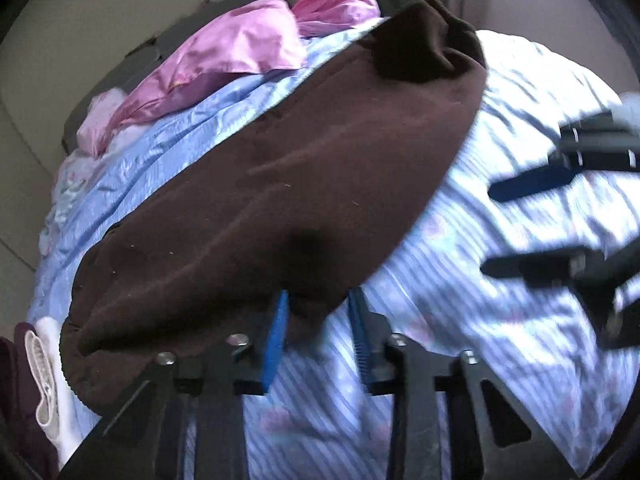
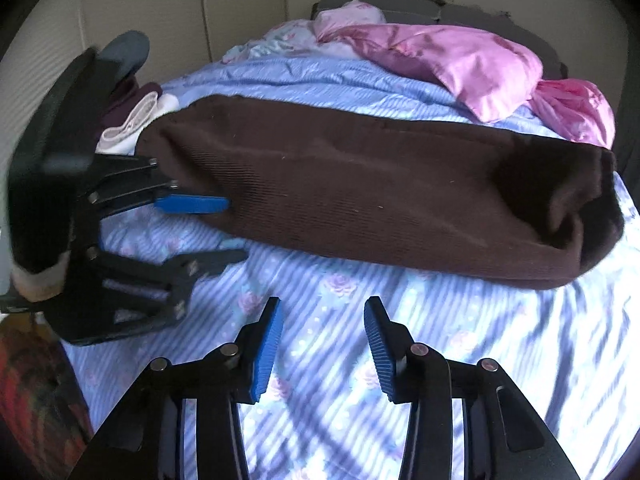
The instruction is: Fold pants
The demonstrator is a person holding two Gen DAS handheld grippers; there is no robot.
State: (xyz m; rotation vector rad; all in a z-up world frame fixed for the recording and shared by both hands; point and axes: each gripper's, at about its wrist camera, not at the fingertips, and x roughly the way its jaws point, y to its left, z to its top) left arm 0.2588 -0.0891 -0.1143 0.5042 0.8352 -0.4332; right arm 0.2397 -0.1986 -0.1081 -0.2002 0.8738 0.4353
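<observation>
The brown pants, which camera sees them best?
The right wrist view: the pants lie stretched across the bed, both ends visible. The left wrist view is close up, with the left gripper at their near edge.

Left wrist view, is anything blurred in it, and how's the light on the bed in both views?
Left wrist view: the right gripper is smeared by motion blur; brown pants fairly sharp. Right wrist view: the left gripper is soft-edged; striped light and shadow fall across the bedsheet. Both bend at the rims.

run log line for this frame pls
task: fold pants | left gripper: open at pants edge | right gripper: open, above bedsheet | pants: lying lengthwise on bed
</observation>
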